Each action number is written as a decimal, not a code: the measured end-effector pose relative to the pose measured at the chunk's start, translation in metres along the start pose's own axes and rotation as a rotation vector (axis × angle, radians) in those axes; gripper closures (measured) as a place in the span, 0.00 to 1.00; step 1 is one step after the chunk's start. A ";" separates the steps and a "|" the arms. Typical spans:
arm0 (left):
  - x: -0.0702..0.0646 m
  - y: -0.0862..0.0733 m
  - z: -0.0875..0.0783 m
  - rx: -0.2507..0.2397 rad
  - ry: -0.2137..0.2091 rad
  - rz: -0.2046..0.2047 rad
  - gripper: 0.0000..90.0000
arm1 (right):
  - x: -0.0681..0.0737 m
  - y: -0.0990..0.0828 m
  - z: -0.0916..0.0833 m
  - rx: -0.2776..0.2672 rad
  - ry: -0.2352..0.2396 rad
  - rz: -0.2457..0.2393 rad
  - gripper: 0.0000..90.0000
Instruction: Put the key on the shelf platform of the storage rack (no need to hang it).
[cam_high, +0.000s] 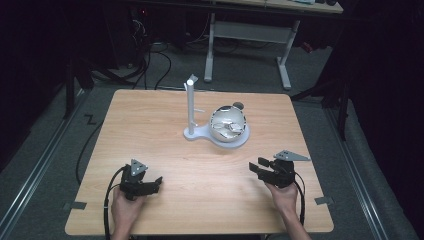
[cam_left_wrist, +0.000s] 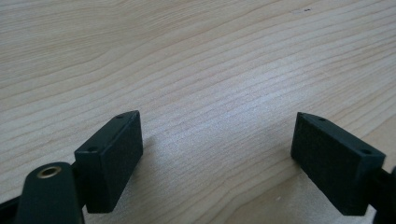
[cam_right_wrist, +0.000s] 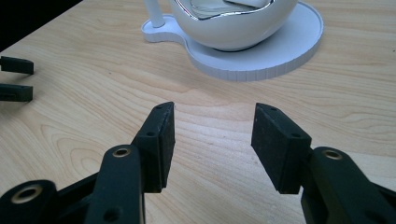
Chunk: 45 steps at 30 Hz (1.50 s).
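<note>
Two hand-held grippers at rest before a white bowl on its stand.
Left gripper (cam_high: 159, 183), lower left, and right gripper (cam_high: 256, 168), lower right, both gape empty; the bowl (cam_high: 228, 125) sits at frame centre on the white stand (cam_high: 200, 134).

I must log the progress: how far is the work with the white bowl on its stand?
Nothing looks done: the white bowl sits on its white stand. Nothing is in hand: left gripper and right gripper are open near the table's front edge. Reaching and grasping remain.
</note>
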<state>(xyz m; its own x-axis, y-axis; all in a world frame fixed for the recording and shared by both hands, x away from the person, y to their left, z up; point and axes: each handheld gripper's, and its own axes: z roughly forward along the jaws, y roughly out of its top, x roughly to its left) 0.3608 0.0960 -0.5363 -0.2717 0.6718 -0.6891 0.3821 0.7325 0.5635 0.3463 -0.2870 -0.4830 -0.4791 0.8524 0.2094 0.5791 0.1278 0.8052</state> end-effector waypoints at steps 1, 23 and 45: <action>0.000 0.000 0.000 0.000 0.001 -0.002 0.19 | 0.000 0.000 0.001 0.002 0.000 0.006 0.55; 0.000 0.000 0.000 0.001 -0.002 0.002 0.19 | -0.008 -0.018 0.021 0.042 -0.030 0.026 0.55; 0.000 0.000 0.000 0.001 -0.004 0.005 0.19 | -0.001 -0.027 0.036 0.119 -0.135 -0.055 0.51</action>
<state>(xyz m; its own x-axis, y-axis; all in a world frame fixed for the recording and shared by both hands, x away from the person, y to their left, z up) 0.3607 0.0961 -0.5365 -0.2666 0.6751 -0.6879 0.3840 0.7290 0.5666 0.3548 -0.2736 -0.5252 -0.4240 0.9017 0.0846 0.6326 0.2280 0.7401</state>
